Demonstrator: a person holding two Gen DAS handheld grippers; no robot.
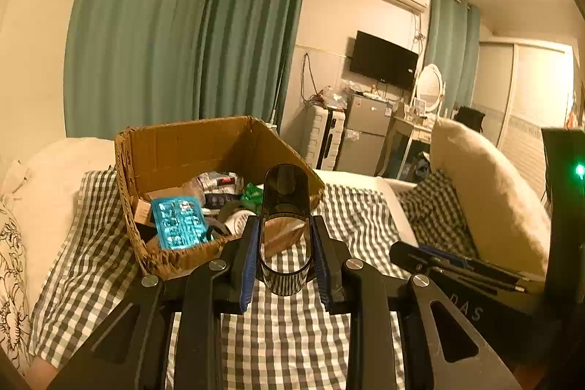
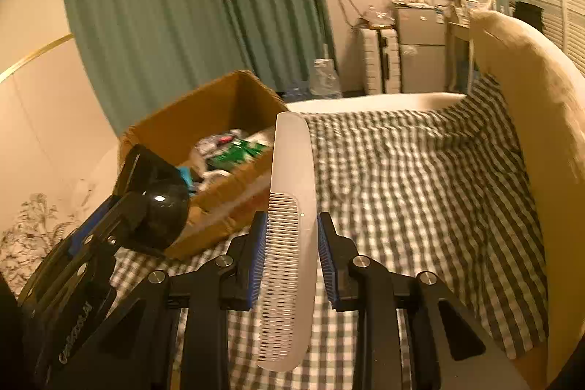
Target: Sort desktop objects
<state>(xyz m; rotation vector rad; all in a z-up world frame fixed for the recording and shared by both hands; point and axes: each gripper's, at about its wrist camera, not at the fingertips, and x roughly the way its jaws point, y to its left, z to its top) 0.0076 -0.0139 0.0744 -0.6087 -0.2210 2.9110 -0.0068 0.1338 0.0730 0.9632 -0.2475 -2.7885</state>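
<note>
Holding a dark, see-through oval case point(image 1: 285, 229) between narrowly set pads, the left gripper point(image 1: 285, 243) hangs above the checked bedcover point(image 1: 292, 335), with the cardboard box point(image 1: 182, 141) at about eleven o'clock. The right gripper point(image 2: 290, 243), jaws likewise near together, pinches a pale comb point(image 2: 290, 207) standing on edge; from it the box lies at ten o'clock. Already in the box are a blue blister pack point(image 1: 177, 222), green wrappers point(image 2: 237, 152) and other odds and ends. By my reckoning the sorting is well advanced, with these two pieces yet to be dropped in.
</note>
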